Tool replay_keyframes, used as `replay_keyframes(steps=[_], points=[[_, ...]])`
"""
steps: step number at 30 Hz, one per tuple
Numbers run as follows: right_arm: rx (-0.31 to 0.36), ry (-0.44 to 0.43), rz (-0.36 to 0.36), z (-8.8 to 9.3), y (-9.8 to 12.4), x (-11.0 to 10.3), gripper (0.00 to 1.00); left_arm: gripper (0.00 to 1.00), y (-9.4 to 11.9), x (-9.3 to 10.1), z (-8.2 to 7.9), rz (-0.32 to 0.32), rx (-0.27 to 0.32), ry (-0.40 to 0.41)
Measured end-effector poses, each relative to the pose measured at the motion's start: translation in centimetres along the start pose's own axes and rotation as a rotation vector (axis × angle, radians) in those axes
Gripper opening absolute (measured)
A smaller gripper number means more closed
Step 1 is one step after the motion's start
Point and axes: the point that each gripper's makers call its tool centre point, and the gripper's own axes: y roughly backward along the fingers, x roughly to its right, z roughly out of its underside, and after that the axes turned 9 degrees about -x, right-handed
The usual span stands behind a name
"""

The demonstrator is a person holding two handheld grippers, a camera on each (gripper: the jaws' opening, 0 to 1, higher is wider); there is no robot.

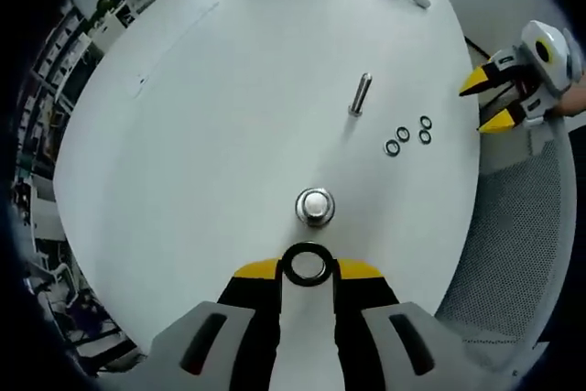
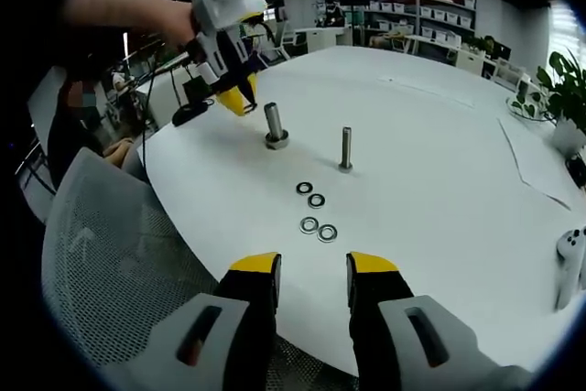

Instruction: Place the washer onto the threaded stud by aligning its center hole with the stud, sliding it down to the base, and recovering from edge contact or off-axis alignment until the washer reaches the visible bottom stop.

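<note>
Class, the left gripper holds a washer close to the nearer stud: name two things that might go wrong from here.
1. The dark ring-shaped washer, pinched by its rim between the left gripper's yellow tips, might slip or tilt.
2. It sits short of the nearer upright metal threaded stud, so its hole may miss and its edge catch the stud's top.

Your right gripper (image 2: 313, 279) hangs at the table (image 2: 439, 171) edge, jaws parted with nothing between them. Just ahead lie four washers (image 2: 316, 212); beyond them a bare stud (image 2: 345, 149) and, to its left, a second stud (image 2: 275, 125). Your left gripper (image 2: 240, 98) hovers beside that one.
</note>
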Motion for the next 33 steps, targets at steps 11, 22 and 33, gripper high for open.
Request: replay_keyframes(steps=[11,22,33], points=[[0.001,0.001,-0.003,0.0,0.0,-0.1,0.31,0.19,0.9,0.0,-2.0,-0.009,0.015,-0.045],[0.005,-0.001,-0.003,-0.1,0.0,-0.1,0.31,0.19,0.1,0.5,-3.7,0.003,-0.002,-0.094],[0.011,-0.003,0.002,-0.2,0.1,0.0,0.31,0.19,-0.8,0.9,-4.1,-0.011,-0.049,-0.187]])
